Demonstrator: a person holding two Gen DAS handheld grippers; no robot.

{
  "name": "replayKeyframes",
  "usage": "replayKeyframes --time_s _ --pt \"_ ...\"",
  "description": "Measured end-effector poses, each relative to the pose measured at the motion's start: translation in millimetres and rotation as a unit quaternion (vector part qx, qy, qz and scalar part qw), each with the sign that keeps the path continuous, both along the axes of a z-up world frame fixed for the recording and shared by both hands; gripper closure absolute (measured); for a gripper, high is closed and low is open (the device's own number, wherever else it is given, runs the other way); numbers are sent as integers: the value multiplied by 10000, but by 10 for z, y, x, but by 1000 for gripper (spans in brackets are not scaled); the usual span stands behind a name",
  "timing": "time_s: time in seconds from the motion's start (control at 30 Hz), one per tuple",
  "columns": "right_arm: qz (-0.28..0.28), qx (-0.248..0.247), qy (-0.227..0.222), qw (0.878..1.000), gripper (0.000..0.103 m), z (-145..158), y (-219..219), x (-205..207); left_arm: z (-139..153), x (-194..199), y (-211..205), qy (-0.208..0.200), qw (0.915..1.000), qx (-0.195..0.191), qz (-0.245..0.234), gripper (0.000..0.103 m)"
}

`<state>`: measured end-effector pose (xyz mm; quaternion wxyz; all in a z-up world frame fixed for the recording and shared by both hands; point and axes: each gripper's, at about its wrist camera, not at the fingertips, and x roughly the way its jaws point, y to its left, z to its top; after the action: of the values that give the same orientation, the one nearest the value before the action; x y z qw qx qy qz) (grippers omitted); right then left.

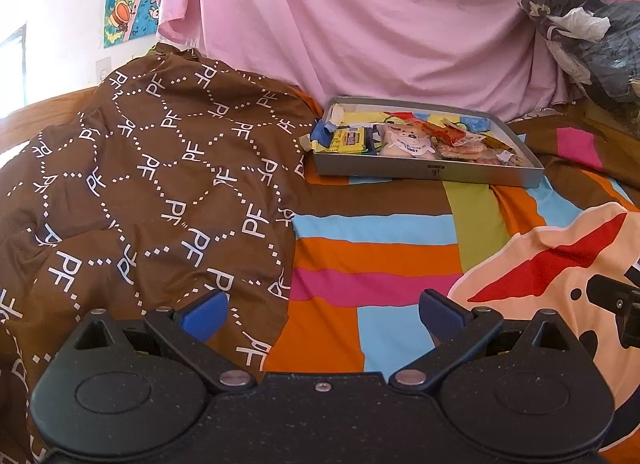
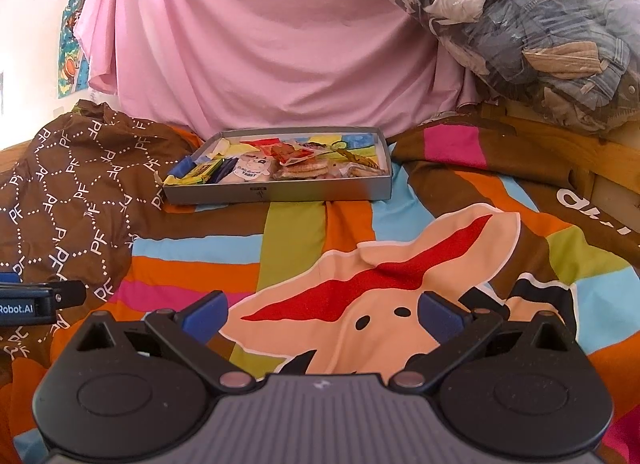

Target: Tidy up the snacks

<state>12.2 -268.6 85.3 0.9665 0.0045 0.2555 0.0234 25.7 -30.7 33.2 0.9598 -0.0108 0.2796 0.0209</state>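
Snack packets are gathered in a shallow grey tray set on the far part of the bed, against the pink sheet. Left tool and right tool are held near, both spread wide and empty, well apart from the tray; judged staged for reach.

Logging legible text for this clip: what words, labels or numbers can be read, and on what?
"PF": repeated white letters on the brown cloth.
"Robot.AI": on the left gripper body, seen from the right wrist.
White letters on the striped bedcover: cut off, unreadable.
Gray tray sticker and snack packets: too small.
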Motion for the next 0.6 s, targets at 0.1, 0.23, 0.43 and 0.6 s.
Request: replayKeyframes --time_s 0.1,0.23,0.43,0.6 --pt "-2 -1 4 10000 0 -2 3 -1 -4 -3 5 0 10000 -8 11 2" --pt "-1 -3 0 10000 0 -4 0 -3 9 -11 5 -18 10000 -27 21 2" --pt "1 2 2 10000 0 -3 2 -4 9 -11 6 -28 10000 -35 25 2" --pt "3 2 -1 10000 0 -2 3 -3 6 -13 6 -27 10000 -36 30 2"
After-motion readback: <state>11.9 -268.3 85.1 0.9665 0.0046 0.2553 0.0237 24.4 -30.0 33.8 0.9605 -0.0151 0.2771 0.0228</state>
